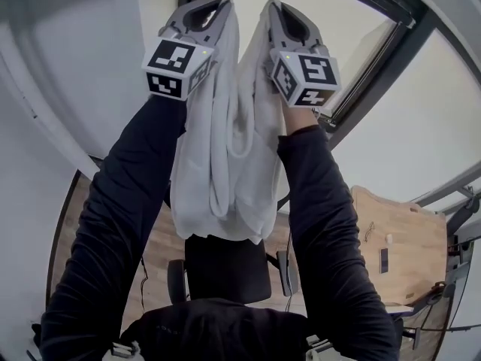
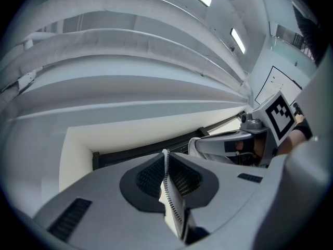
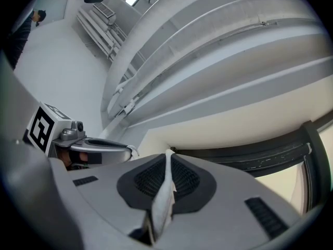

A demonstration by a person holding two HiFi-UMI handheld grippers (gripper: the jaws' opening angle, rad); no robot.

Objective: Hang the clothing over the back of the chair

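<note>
Garment (image 1: 225, 156) hangs above chair backrest (image 1: 227, 269), left gripper (image 1: 207, 10) and right gripper (image 1: 289, 19) each clamped on it; draping not yet done.

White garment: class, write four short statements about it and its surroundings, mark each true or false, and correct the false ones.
1. The left gripper and the right gripper are both shut on the white garment. True.
2. The garment is draped over the chair back. False: it hangs from the raised grippers, above the black chair.
3. The grippers are held side by side, close together. True.
4. The wooden table is at the head view's left. False: it is at the right.
</note>
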